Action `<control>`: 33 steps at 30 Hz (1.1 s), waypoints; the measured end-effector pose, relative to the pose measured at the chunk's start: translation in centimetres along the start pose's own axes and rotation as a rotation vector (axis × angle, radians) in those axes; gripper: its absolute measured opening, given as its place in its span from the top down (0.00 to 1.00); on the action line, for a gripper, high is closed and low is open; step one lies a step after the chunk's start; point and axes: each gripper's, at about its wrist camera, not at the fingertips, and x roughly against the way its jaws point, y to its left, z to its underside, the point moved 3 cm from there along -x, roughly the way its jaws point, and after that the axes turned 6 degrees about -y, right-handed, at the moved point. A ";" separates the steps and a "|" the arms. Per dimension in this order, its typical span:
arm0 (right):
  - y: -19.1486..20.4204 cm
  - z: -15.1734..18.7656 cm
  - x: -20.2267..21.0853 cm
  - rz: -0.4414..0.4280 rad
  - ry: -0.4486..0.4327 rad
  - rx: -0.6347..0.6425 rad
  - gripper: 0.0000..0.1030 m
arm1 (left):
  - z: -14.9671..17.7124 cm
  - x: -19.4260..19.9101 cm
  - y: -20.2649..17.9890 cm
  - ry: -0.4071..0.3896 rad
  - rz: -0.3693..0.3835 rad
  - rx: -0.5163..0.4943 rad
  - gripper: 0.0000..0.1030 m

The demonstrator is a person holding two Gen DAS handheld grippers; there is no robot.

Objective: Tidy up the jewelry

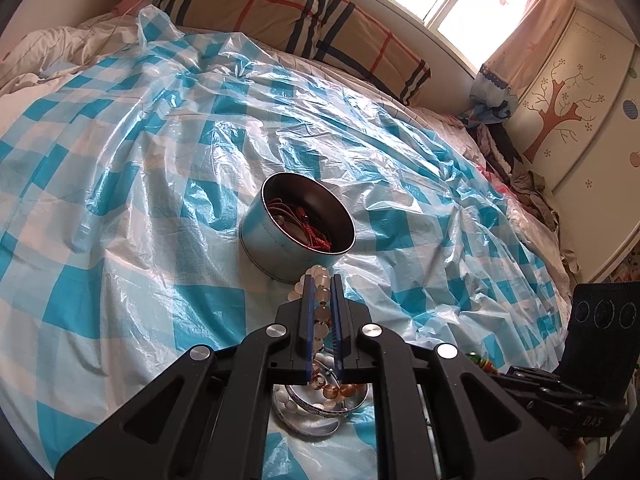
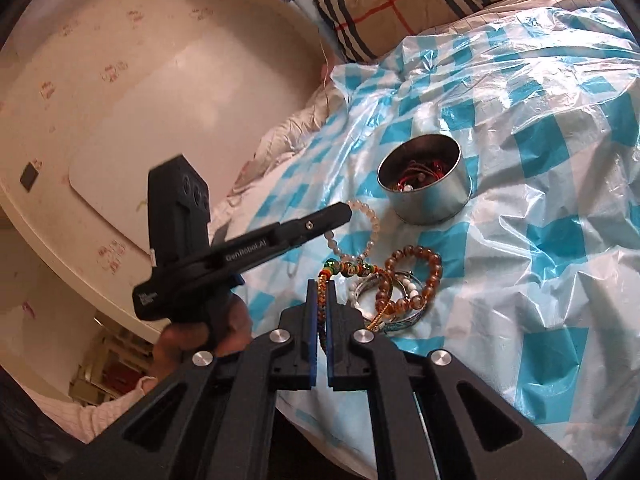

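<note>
A round metal tin (image 1: 298,226) with red cord jewelry inside stands on the blue-checked plastic sheet (image 1: 140,208); it also shows in the right wrist view (image 2: 424,188). My left gripper (image 1: 322,280) is shut on a pale bead bracelet (image 1: 320,274), just short of the tin. The same bracelet (image 2: 366,216) shows in the right wrist view, held at the left gripper's tip (image 2: 340,210). My right gripper (image 2: 321,286) is shut on a colourful beaded string (image 2: 352,269). A brown bead bracelet (image 2: 416,276) and a silver-blue bangle (image 2: 404,318) lie in a pile beside it.
The sheet (image 2: 540,160) covers a bed with a plaid pillow (image 1: 304,24) at the head. A white wardrobe (image 1: 580,100) stands at the right, with clothes heaped below it. The bangle pile (image 1: 320,404) lies under my left gripper.
</note>
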 end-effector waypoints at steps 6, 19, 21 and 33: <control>0.8 -1.8 1.6 0.027 -0.124 0.013 0.96 | -0.1 1.4 -0.5 -0.049 0.025 -0.001 0.93; 1.8 -2.7 -1.1 0.251 -0.294 0.175 0.96 | -0.9 3.4 -3.3 -0.208 -0.076 -0.159 0.93; 1.4 -2.9 -1.8 0.260 -0.306 0.186 0.96 | -1.1 3.3 -3.6 -0.218 -0.081 -0.177 0.93; -1.9 -5.3 -3.6 0.284 -0.349 0.122 0.96 | -2.4 1.5 -3.9 -0.241 -0.090 -0.182 0.93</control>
